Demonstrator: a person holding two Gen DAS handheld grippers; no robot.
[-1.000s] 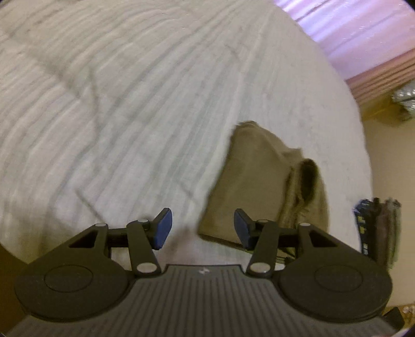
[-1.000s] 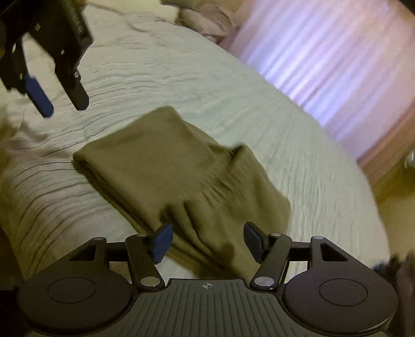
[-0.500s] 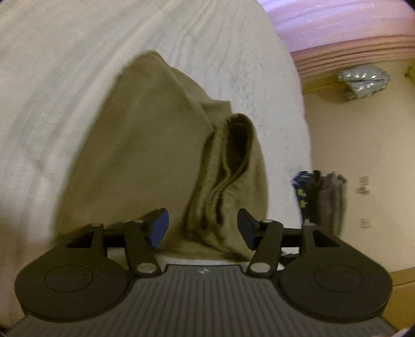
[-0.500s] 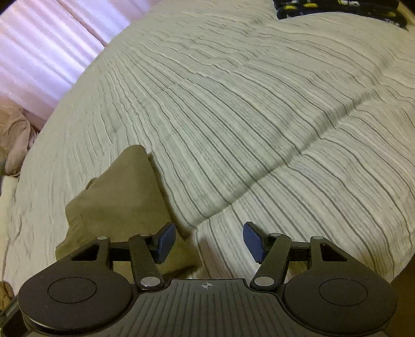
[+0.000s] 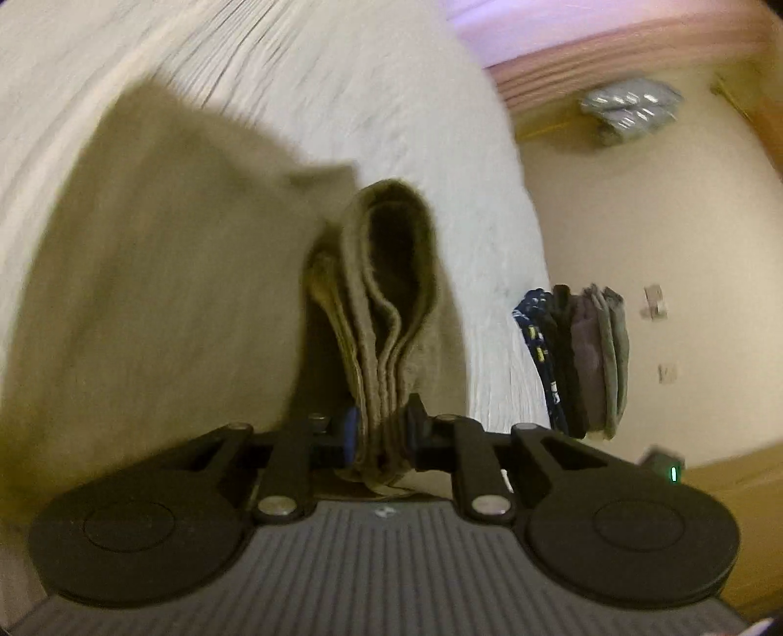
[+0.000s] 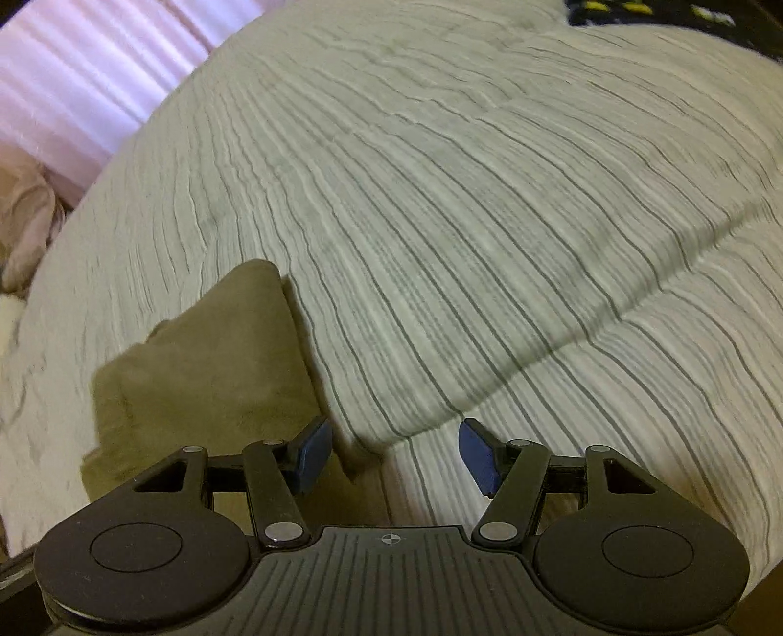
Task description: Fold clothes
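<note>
An olive-brown folded garment (image 5: 161,274) lies on a striped white bed cover (image 5: 342,88). My left gripper (image 5: 379,433) is shut on the garment's stacked hem layers (image 5: 386,313) at its near edge. In the right wrist view the same garment (image 6: 205,362) lies at the lower left on the bed cover (image 6: 489,220). My right gripper (image 6: 394,452) is open and empty; its left finger sits over the garment's right edge, its right finger over bare cover.
A stack of folded dark and grey clothes (image 5: 572,357) sits beyond the bed's right edge in the left wrist view. Pink curtains (image 6: 83,83) hang behind the bed. Dark patterned cloth (image 6: 636,10) lies at the far top right.
My left gripper has closed on the garment's hem layers; it was open half a second ago. My right gripper has stayed open, having swung to the garment's right edge earlier.
</note>
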